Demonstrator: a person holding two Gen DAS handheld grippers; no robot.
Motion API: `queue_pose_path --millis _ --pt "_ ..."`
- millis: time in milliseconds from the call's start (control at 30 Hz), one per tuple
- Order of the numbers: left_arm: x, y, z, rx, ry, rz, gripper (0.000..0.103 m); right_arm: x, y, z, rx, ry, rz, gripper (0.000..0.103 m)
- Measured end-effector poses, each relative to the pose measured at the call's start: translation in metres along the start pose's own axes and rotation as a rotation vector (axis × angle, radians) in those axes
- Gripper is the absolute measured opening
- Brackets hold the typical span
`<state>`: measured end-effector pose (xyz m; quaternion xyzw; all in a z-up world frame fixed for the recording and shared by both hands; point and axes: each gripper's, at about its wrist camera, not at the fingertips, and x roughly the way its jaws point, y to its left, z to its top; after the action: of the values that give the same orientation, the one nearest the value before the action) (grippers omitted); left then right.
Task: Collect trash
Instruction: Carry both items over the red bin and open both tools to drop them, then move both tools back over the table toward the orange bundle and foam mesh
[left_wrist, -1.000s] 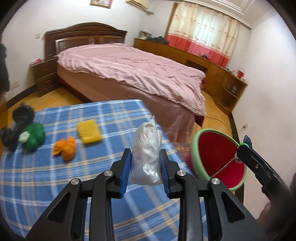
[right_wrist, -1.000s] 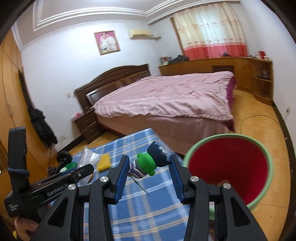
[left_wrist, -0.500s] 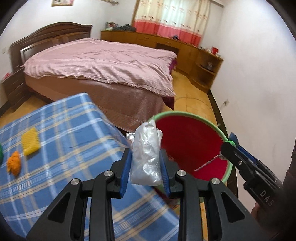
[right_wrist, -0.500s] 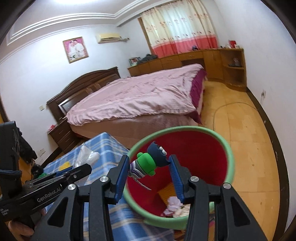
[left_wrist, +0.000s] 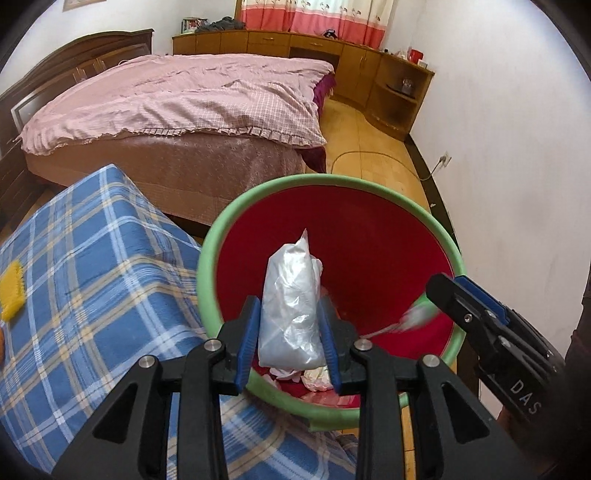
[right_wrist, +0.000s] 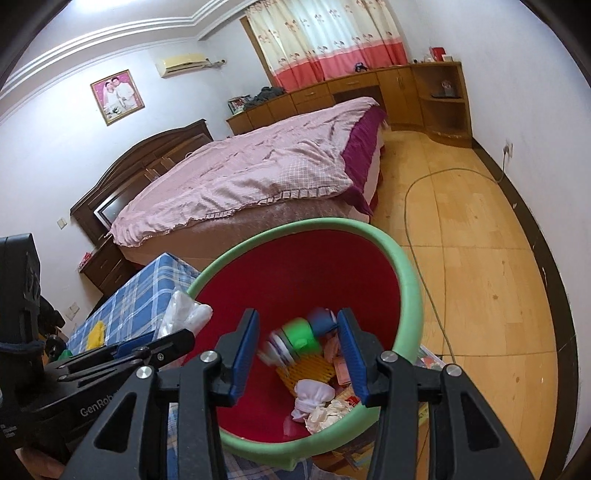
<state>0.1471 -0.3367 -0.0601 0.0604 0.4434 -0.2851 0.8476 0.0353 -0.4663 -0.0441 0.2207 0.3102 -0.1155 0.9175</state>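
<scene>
Left claw (left_wrist: 290, 338): jaws opening, crumpled plastic bag (left_wrist: 291, 306) between its pads, over the red bin (left_wrist: 369, 258).
Bag: light, soft, slippery; pinch mid-body.
Right claw (right_wrist: 299, 345): at 3 o'clock of it, toy (right_wrist: 295, 339) blurred between the pads, contact unclear.
Count: one bag, one toy, one bin, one yellow piece (left_wrist: 13, 288) on the counter (left_wrist: 92, 295).

pink bed (left_wrist: 177, 96), wooden cabinets (left_wrist: 369, 74), perhaps curtains (right_wrist: 325, 40)
</scene>
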Motion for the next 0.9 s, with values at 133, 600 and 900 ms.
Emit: queue_pose_path --millis 133,600,900 --pt "0.002 -0.003 -0.001 -0.006 0.002 0.004 0.045 0.001 -0.009 0.001 0.016 0.004 0.006 0.049" --pt "-0.028 0.02 -0.002 -0.039 -0.054 0.029 0.045 -0.013 0.014 -0.001 0.001 -0.023 0.031 0.062" --pt "-0.068 0.059 -0.008 -0.094 -0.126 0.087 0.045 -0.024 0.056 0.0 -0.046 -0.037 0.092 0.071"
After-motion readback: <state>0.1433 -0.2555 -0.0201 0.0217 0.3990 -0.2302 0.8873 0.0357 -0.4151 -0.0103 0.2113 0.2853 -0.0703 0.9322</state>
